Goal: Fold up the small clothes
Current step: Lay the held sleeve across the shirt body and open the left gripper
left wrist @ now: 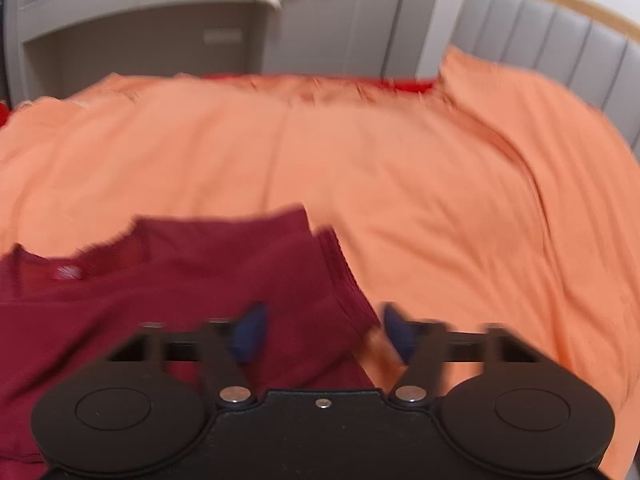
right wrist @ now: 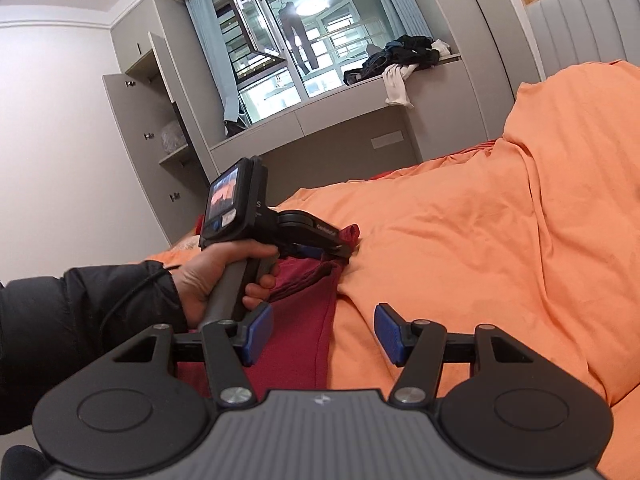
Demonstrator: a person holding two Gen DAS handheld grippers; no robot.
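Observation:
A dark red garment (left wrist: 168, 280) lies on the orange bedsheet (left wrist: 400, 168), partly folded, its layered edge running between my left gripper's blue pads. My left gripper (left wrist: 322, 330) is open, low over that edge. In the right wrist view the left gripper (right wrist: 340, 242) is held by a hand at the garment's far corner, where the red cloth (right wrist: 304, 320) bunches up. My right gripper (right wrist: 323, 334) is open and empty, above the garment's right edge and the orange sheet (right wrist: 480, 240).
A grey padded headboard (left wrist: 560, 40) stands at the right. A grey window ledge (right wrist: 360, 92) beyond the bed holds a pile of dark and white clothes (right wrist: 404, 60). Grey cabinets (right wrist: 152, 128) stand at the left. The person's black sleeve (right wrist: 80, 320) is at the left.

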